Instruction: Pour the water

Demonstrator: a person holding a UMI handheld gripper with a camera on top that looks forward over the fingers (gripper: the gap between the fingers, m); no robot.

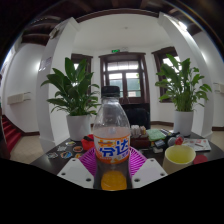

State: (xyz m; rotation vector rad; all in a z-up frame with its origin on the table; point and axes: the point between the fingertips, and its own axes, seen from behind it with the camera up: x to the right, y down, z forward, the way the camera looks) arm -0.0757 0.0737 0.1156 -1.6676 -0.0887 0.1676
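Closest in, the tongs (pixel 113 172) are clenched on a clear plastic bottle (pixel 112 140): the two pale fingers (pixel 75 170) come in from either side and their magenta pads (pixel 92 161) press against the bottle's lower body, with no gap showing on either flank. The bottle stands upright between them, its dark cap (pixel 111 92) in place on top, a blue-and-orange label wrapped round its middle, and orange liquid filling it up into the shoulder. Whether its base rests on the table or hangs just clear of it cannot be made out, since the fingers hide it. Just to the right of the bottle, near the right finger, sits a yellow cup (pixel 180 156) on the dark table (pixel 50 155), and small colourful odds and ends lie scattered across the tabletop behind, too small to name. Beyond the table, two leafy potted plants in white pots flank the scene, one on the left (pixel 74 98) and one on the right (pixel 184 90). Farthest back, between them, a dark-framed doorway (pixel 124 75) stands in a white wall.
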